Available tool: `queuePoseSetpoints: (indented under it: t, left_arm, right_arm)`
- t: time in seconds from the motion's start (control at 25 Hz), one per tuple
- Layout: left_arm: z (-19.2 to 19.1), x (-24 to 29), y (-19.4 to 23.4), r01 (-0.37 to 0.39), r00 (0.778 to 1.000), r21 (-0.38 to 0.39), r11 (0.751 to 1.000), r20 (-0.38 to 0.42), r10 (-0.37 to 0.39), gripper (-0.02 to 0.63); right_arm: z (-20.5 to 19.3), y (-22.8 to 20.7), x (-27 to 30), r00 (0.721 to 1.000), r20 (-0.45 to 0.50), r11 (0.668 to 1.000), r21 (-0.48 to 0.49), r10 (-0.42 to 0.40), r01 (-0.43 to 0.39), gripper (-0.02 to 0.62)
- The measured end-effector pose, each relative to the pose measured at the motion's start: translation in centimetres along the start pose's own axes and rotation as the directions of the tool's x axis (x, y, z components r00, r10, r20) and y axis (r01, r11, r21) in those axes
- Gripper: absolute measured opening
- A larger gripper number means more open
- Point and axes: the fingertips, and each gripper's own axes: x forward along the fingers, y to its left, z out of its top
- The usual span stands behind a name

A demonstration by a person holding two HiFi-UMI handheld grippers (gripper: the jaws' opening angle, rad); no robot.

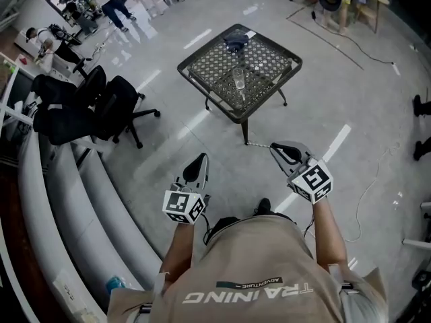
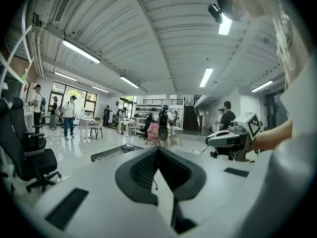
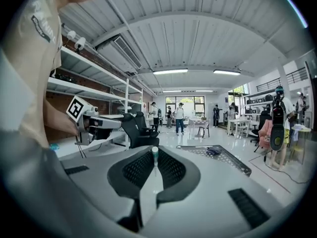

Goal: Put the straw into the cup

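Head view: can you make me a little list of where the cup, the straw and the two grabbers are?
cup: clear, upright on the table
table: dark mesh, ahead of the person
straw: between the right gripper's jaws
right gripper: shut on the straw, not at the table yet
left gripper: jaws together, nothing held

Head view: taken from the person's head, facing forward and steeply down, high over the floor [image 1: 350, 106], with the mesh table [image 1: 209, 46] well ahead; left gripper view: rides the left gripper [image 2: 158, 150], looking almost level along its jaws, very close to them; right gripper view: likewise on the right gripper [image 3: 154, 155]; all three views share the table; each gripper view catches the other gripper at its side.
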Motion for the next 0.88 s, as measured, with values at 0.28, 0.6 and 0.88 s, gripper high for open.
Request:
queuePoseSetpoints:
  t: [0.28,0.6,0.88]
  left_arm:
    - [0.5,3.0,-0.8,-0.015,1.0,0.01,1.0,-0.001,0.015,0.017]
    - [1.2,6.0,1.0,-0.018,1.0,-0.001,1.0,0.016,0.018,0.017]
    - [1.9,8.9,4.1,0.021,0.999,0.013,1.0,0.025,-0.022,0.017]
  right_arm:
    - [-0.8,-2.2,0.2,1.0,-0.004,1.0,-0.013,0.022,-0.022,0.035]
    - [0.4,-4.8,2.6,1.0,-0.005,0.999,-0.043,0.013,-0.013,0.035]
    - [1.7,-7.1,5.9,1.0,-0.015,0.999,-0.048,-0.014,0.013,0.035]
